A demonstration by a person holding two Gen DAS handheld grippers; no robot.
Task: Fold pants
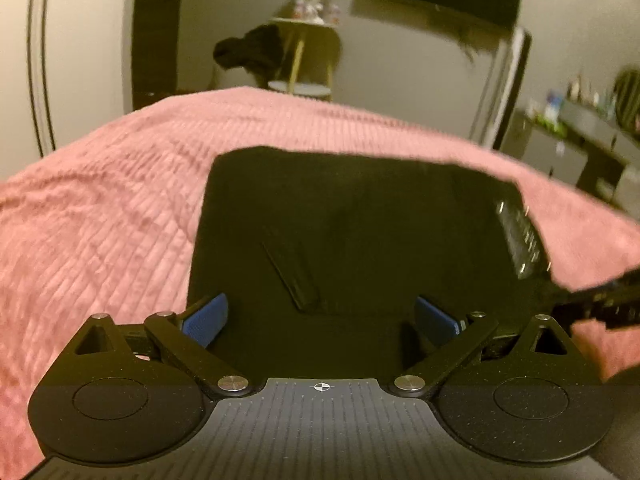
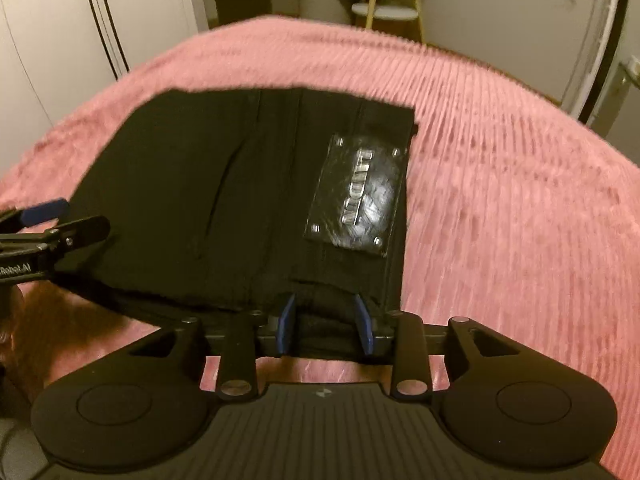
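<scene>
Black pants [image 1: 360, 232] lie folded into a compact rectangle on a pink ribbed bedspread [image 1: 104, 216]. They also show in the right wrist view [image 2: 224, 200], with a shiny rectangular label patch [image 2: 358, 196] near their right edge. My left gripper [image 1: 320, 320] is open wide and empty, its blue pads [image 1: 206, 318] over the near edge of the pants. My right gripper [image 2: 326, 324] is partly open, with its blue pads [image 2: 287, 322] on either side of a bunched near edge of the pants. The left gripper also shows at the left of the right wrist view [image 2: 48, 220].
The pink bedspread [image 2: 500, 220] spreads wide around the pants. Beyond the bed stand a small stool with a white seat [image 2: 384, 10], a dark heap of cloth [image 1: 248, 52], white wardrobe doors [image 2: 60, 40] and a shelf with small items [image 1: 568, 120].
</scene>
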